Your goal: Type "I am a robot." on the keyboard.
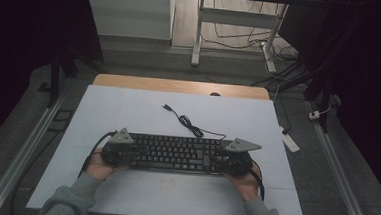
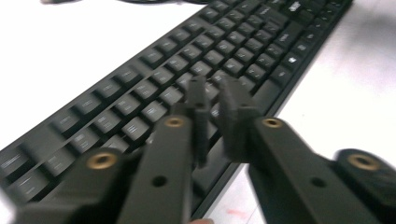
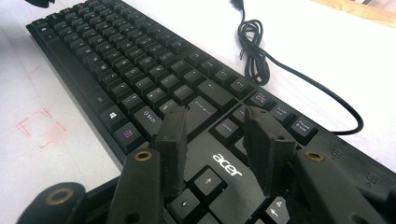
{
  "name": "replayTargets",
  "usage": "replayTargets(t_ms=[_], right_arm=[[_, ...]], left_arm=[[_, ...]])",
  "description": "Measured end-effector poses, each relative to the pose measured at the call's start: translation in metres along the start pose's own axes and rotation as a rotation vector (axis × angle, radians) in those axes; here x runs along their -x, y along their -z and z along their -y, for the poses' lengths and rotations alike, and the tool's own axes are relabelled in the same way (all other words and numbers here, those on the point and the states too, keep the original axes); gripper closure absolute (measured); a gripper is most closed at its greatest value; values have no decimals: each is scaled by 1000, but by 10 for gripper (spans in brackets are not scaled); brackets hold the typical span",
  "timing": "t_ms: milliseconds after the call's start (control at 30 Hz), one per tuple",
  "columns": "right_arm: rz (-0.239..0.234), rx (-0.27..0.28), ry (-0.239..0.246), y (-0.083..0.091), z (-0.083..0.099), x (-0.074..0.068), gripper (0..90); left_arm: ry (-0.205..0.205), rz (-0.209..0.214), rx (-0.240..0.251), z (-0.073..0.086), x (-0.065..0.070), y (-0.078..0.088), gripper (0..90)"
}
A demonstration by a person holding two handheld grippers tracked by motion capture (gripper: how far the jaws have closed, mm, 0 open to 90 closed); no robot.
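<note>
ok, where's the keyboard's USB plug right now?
High view: the USB plug lies on the white mat behind the keyboard, left of its coiled cable, near the mat's middle.

Left gripper (image 2: 212,100) is hovering low, jaws nearly together, nothing between; right gripper (image 3: 217,123) is holding level, jaws parted.

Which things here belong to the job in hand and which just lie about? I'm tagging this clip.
In the job: keyboard; its cable; left gripper, shut over the keys; right gripper, open over the arrow keys.

Lying about: white table; white power strip on the floor; desk frame behind.
</note>
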State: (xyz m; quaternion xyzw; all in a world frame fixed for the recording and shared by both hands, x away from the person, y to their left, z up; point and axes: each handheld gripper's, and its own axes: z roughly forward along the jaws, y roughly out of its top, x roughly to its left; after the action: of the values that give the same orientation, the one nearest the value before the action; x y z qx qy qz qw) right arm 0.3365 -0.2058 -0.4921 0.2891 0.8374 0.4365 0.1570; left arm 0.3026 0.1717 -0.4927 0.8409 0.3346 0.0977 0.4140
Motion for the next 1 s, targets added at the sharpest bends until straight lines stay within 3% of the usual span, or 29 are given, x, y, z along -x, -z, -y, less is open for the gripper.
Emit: replayTargets(t_ms=[233,1000], right_arm=[[2,-6,3,-2,2,0,596],[4,-15,0,-3,3,1,595]], left_arm=[[-28,31,-42,0,7,-13,892],[-83,24,-143,2,18,-42,892]])
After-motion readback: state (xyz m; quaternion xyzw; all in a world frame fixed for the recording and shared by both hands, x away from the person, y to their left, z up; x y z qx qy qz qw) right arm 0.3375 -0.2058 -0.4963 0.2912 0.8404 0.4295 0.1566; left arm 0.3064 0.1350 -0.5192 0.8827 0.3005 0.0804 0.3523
